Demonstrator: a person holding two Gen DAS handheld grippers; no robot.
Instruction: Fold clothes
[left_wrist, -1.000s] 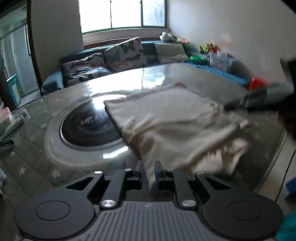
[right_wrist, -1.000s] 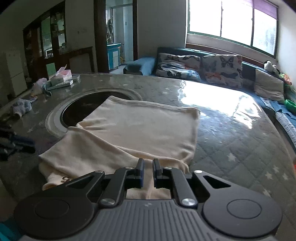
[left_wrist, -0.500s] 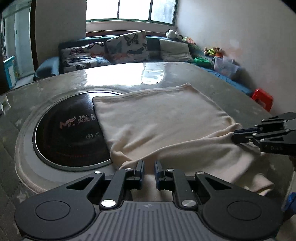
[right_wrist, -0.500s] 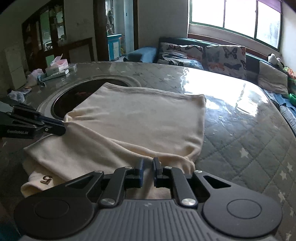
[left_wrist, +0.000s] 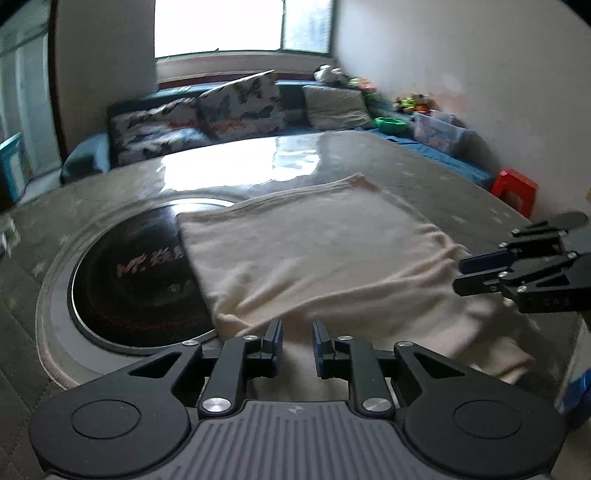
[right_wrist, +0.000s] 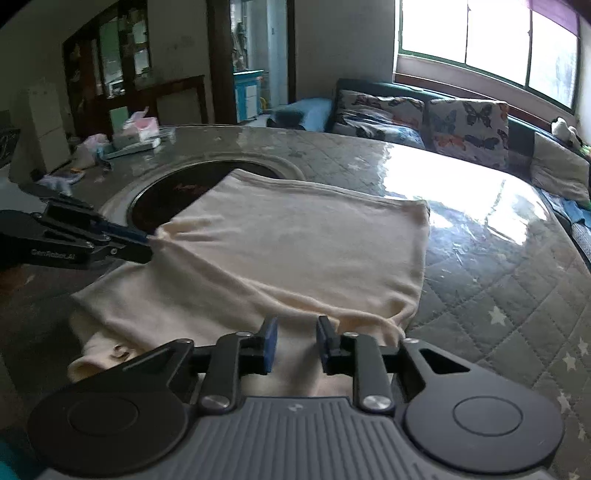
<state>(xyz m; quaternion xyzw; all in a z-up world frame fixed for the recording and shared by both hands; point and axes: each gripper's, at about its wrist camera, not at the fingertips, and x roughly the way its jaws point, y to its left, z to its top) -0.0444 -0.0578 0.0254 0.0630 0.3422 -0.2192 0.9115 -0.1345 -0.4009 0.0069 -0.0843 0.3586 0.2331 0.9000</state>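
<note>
A cream garment (left_wrist: 314, 258) lies folded on the round grey quilted table (left_wrist: 424, 173), with its near edge doubled over. It also shows in the right wrist view (right_wrist: 295, 240). My left gripper (left_wrist: 297, 334) is open a little at the garment's near left corner; in the right wrist view (right_wrist: 147, 242) its tips still touch the cloth. My right gripper (right_wrist: 293, 334) is open at the near right fold and shows in the left wrist view (left_wrist: 463, 275) beside the cloth's edge.
A dark round hotplate (left_wrist: 140, 273) is set in the table, partly under the garment. A tissue box (right_wrist: 138, 129) and small items lie on the table's far left. A sofa with cushions (right_wrist: 424, 118) stands behind. A red stool (left_wrist: 515, 190) stands at the right.
Both grippers have opened a little and let go of the folded edge. The cloth has settled onto the table.
</note>
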